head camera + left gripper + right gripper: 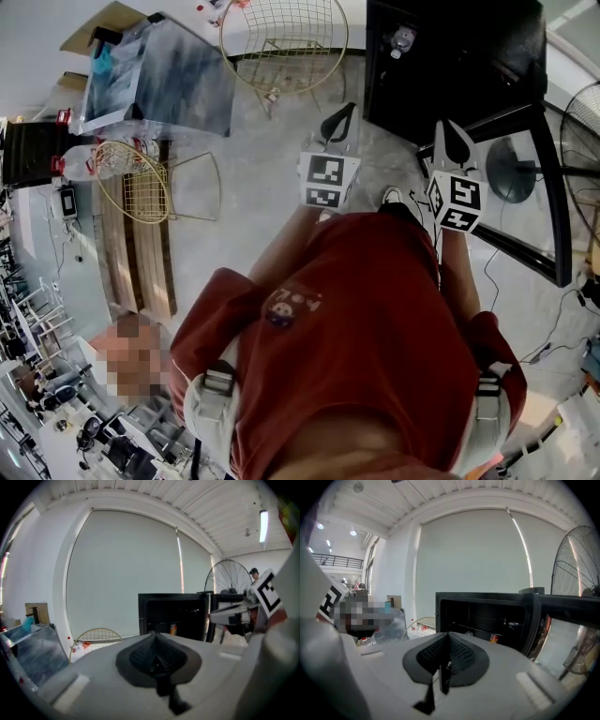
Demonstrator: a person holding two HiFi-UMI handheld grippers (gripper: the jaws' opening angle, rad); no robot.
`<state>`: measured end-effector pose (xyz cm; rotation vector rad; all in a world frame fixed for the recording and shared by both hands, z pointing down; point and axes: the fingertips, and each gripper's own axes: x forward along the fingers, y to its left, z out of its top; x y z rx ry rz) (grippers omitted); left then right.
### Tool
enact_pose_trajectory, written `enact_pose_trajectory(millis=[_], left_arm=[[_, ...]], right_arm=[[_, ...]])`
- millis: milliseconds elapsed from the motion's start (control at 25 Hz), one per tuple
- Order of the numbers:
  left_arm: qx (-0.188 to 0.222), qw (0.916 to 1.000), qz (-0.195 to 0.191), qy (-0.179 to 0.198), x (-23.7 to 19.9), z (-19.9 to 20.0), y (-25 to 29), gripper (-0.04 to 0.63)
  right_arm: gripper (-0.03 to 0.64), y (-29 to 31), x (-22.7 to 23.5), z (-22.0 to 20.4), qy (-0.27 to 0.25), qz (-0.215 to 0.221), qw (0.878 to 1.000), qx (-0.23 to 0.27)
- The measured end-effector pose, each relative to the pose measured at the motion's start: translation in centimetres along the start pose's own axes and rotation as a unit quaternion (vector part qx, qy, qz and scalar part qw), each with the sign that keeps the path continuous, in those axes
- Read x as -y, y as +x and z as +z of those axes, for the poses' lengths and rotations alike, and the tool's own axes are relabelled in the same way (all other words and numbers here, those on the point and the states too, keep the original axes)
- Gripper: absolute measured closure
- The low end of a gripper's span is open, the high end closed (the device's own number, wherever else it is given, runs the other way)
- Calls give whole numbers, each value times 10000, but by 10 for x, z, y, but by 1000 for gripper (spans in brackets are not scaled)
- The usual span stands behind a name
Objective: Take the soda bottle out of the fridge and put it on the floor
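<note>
- Both grippers are held out in front, tipped a little downward toward the black fridge (450, 66). Its door (548, 187) hangs wide open on the right.
- The left gripper (155, 639) has its jaws pressed together with nothing between them.
- The right gripper (449, 639) is the same, clenched tight and empty.
- Low inside the fridge sits a small orange-red thing that I take for the soda bottle (493, 638). It is too small to read its shape properly. It looks upright, with its long axis vertical, but I won't swear to it.
- There is no bottle on the bare floor (262, 178) in front of the fridge, so the wanted end state isn't here.
- Now the relation that matters. From the right gripper, the soda bottle lies ahead and slightly to the right, back in the dark cavity.
- From the left gripper it is ahead and a touch right too, but in the head view that gripper sits off the fridge's left edge.
- So the right gripper is the nearer one. Its tip is just at the fridge mouth, between the cabinet and the open door.
- My read is that any reach calls for those jaws to part and then close across the bottle's sides. The door just beside the right gripper is the thing to mind.
</note>
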<state>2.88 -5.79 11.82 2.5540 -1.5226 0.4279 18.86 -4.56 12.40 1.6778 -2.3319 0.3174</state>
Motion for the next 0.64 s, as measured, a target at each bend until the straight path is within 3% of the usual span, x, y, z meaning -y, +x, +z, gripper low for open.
enact_pose_trajectory(millis=[640], left_arm=[[31,10000,-43,21,7,-2,-5,595]], right_arm=[[615,-5,-2,-7,41,31,10000,38]])
